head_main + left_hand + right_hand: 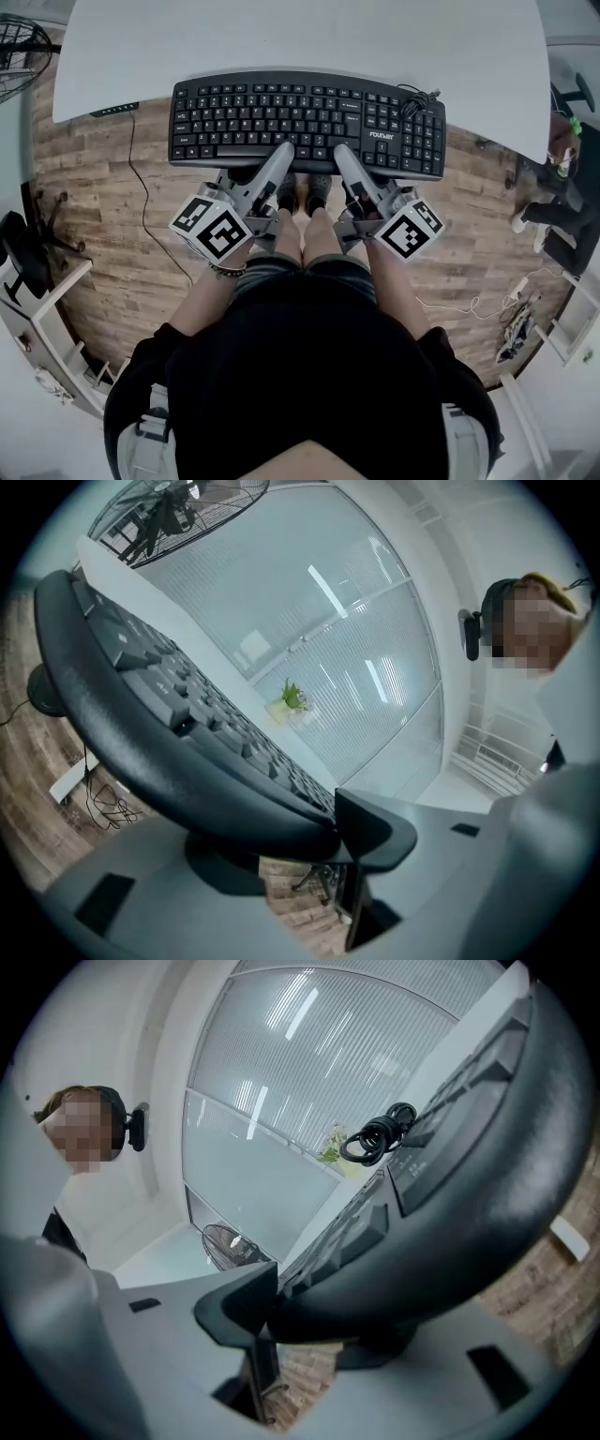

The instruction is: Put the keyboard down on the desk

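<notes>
A black keyboard [309, 117] hangs level at the front edge of the white desk [281, 37], its far half over the desktop and its near half over the wooden floor. My left gripper [281, 155] is shut on its near rim left of centre, and my right gripper [342, 155] is shut on the rim right of centre. In the left gripper view the keyboard [141, 714] sits clamped between the jaws of the left gripper [319, 846]. The right gripper view shows the keyboard [469, 1166] pinched the same way by the right gripper [291, 1321]. Its coiled cable [380, 1133] rests on the keys.
A fan [19, 47] stands at the far left. A power strip [114, 110] hangs under the desk edge, with a cord trailing to the floor. A dark chair [23, 253] and white shelving flank the left. A person [534, 621] stands behind the desk.
</notes>
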A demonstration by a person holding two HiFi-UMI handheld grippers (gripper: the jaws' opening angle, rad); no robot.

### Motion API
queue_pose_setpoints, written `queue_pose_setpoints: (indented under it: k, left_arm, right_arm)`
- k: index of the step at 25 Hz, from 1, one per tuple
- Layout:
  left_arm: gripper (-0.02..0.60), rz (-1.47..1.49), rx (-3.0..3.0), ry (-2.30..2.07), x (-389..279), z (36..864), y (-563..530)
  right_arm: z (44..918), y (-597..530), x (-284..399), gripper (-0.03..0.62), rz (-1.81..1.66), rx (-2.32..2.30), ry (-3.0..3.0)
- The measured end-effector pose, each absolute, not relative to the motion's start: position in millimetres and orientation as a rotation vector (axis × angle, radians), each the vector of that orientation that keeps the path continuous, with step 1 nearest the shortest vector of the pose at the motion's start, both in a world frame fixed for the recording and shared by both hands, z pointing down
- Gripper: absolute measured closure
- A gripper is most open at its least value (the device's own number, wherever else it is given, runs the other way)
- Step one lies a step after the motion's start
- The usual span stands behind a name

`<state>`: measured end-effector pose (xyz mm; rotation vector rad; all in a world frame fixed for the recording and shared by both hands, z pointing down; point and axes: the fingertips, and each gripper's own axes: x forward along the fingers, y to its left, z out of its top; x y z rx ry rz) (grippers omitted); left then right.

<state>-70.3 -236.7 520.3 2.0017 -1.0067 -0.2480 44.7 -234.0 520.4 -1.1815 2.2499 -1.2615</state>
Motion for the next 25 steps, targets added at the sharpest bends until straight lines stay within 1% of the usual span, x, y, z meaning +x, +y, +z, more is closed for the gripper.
queue_pose_setpoints:
  k: [3, 25]
  left_arm:
    - [0.356, -0.242, 1.993, -1.007, -69, 524, -237]
    - [0.359, -0.256, 1.955, -0.966, -62, 551, -252]
  right_arm:
    - [525, -234, 46, 0.404, -1.275, -1.190, 2.240]
    - [551, -250, 48, 0.427, -1.466, -1.142, 2.129]
